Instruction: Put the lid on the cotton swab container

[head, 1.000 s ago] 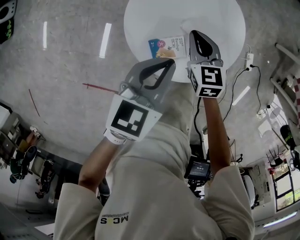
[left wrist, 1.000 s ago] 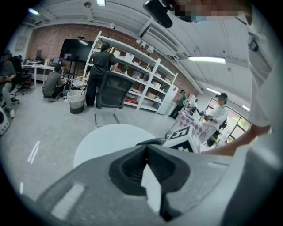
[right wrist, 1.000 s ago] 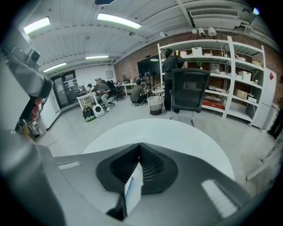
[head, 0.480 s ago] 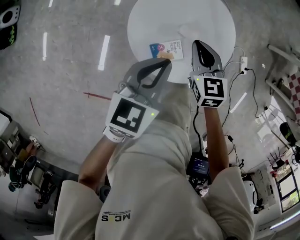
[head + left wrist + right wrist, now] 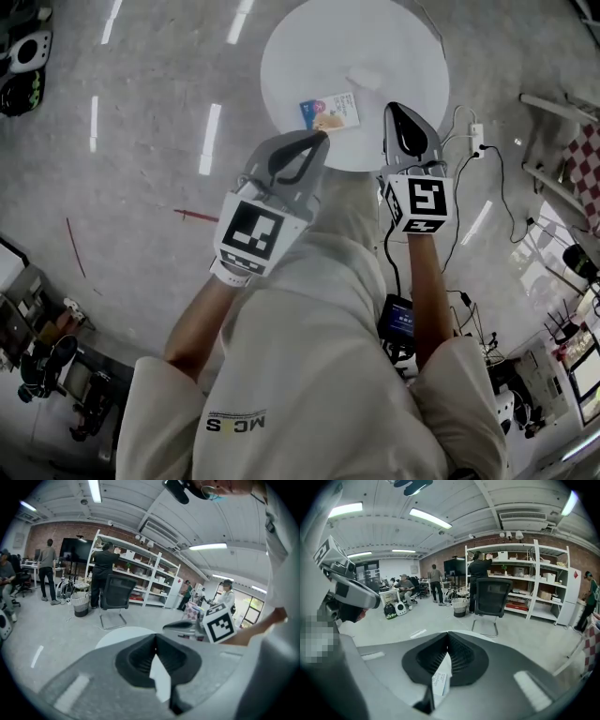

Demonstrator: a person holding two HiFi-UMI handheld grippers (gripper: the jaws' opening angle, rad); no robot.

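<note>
White round table [image 5: 403, 37] carries the cotton swab container [image 5: 330, 112], with what may be its lid [image 5: 364, 77] nearby. Your left gripper [image 5: 324, 136] and right gripper [image 5: 393, 107] hover just short of them, jaws together, empty.

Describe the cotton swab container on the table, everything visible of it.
The cotton swab container looks like a small flat rectangular box lying on the round white table, near the edge closest to the person. Its upper face shows a blue patch at the left, a white printed label and a tan strip along the near edge. It lies slightly askew, just beyond the left gripper; contact cannot be told.
</note>
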